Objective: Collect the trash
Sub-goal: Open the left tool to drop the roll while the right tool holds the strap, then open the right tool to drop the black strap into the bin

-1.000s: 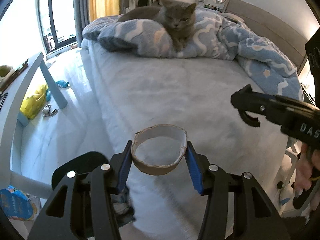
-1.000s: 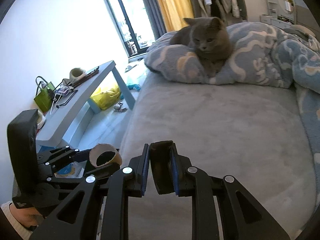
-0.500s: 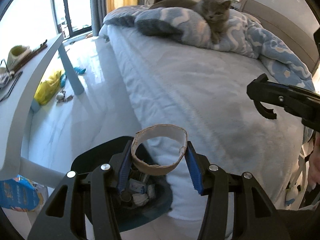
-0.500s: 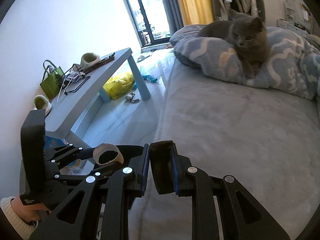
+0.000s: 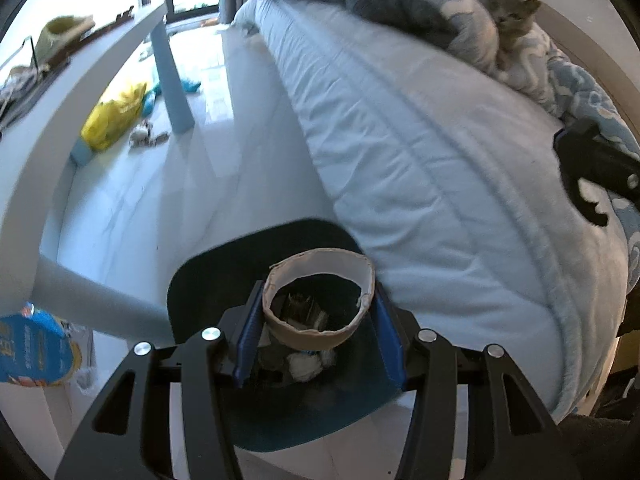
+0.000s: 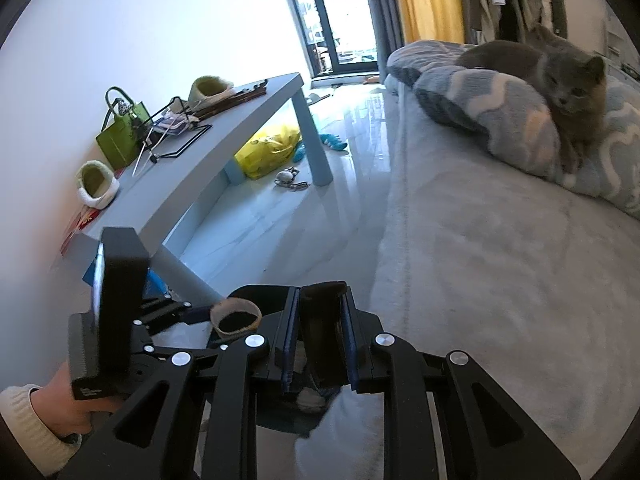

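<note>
In the left wrist view the left gripper [image 5: 318,312] clamps a squashed cardboard roll [image 5: 318,304] between its blue pads, directly above the dark trash bin [image 5: 208,276], which stands on the floor against the bed [image 5: 420,168]. The gripper and roll hide most of the bin's inside; only crumpled white scraps [image 5: 306,362] show through, hard to identify. The right gripper [image 5: 588,176] is cut off at the frame edge over the bed, so its fingers cannot be read here. The right wrist view settles that: the right gripper [image 6: 318,336] grips a dark flat object [image 6: 324,336] between narrowly set fingers, its identity unclear. This view shows the roll [image 6: 236,318] from the side, over the bin [image 6: 260,296], whose rim is mostly hidden. It also shows the hand [image 6: 70,412] holding the left gripper [image 6: 200,314] and the cat [image 6: 556,76] lying on the bed [image 6: 500,260].
</note>
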`<state>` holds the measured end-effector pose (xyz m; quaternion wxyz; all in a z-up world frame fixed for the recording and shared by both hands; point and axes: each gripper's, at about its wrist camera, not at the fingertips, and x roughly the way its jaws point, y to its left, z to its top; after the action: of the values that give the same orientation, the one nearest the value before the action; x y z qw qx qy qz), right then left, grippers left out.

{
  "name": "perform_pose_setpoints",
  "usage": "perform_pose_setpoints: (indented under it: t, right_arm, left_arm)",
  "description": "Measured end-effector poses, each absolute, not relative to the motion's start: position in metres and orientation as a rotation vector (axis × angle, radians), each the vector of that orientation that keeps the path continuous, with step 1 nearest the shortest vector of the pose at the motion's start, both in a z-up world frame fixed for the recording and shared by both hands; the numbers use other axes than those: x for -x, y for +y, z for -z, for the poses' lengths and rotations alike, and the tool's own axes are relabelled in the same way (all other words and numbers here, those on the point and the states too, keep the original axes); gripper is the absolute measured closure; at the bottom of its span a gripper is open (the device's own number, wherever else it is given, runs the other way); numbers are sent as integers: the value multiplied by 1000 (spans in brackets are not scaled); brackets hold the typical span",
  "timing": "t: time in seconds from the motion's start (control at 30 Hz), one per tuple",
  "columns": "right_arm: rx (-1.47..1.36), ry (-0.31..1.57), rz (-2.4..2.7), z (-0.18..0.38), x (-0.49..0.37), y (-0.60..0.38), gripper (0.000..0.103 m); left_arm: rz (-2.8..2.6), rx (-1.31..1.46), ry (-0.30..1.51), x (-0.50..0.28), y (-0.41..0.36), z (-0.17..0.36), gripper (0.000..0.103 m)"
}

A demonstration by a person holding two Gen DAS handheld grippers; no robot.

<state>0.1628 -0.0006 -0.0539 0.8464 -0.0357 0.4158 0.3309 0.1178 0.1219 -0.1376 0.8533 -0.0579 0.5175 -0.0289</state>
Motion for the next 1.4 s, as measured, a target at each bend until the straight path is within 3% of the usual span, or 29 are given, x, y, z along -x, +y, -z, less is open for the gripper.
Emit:
perform_pose_setpoints:
  t: [0.37, 0.4, 0.43, 0.5, 0.8, 1.4]
  right_arm:
    - [101, 911, -734, 67, -165, 42, 83]
    - [102, 915, -737, 69, -165, 46, 83]
    - [102, 918, -738, 70, -165, 49, 83]
    - [105, 924, -741, 72, -166, 55, 83]
    - [145, 987, -741, 95, -168, 84, 83]
    - [271, 1134, -710, 162, -170, 118, 83]
  left_arm:
    - [66, 169, 1274, -111, 150, 187, 47]
    - [74, 183, 1287, -109, 154, 191, 43]
    - [81, 193, 1292, -108, 155, 192, 32]
    - [81, 202, 1280, -104, 161, 191, 27]
    - [60, 221, 1212, -93, 184, 171, 27]
    - [-6, 193, 949, -70, 225, 100, 44]
